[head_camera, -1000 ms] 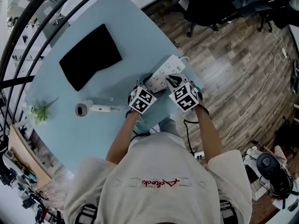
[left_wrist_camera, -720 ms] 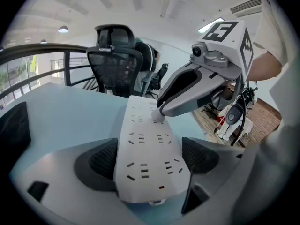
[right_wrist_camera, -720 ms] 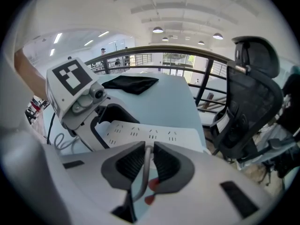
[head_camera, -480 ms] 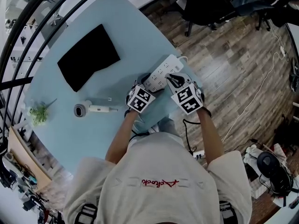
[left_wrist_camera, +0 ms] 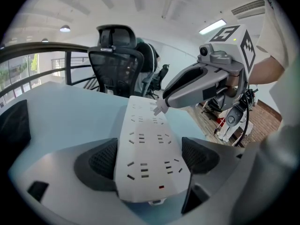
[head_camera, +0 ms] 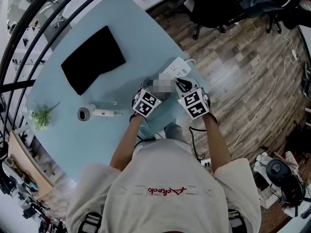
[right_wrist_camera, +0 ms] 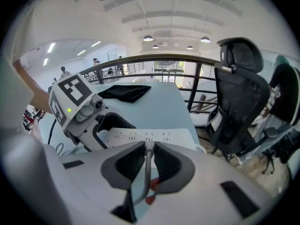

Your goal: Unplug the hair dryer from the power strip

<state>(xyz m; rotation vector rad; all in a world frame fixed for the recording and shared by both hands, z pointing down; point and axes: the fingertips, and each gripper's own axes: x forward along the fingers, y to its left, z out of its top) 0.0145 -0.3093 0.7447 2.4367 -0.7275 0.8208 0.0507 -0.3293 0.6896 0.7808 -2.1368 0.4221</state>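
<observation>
Though narrow, right gripper [right_wrist_camera: 146,148] on cord [right_wrist_camera: 147,176]

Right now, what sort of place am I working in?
Probably an open-plan office or lab, possibly on an upper level: mesh office chairs beside a pale blue table, a curved railing and ceiling lights.

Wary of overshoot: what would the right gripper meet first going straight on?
The power strip: the right gripper, shut on the plug, points down at it, apparently almost touching.
</observation>
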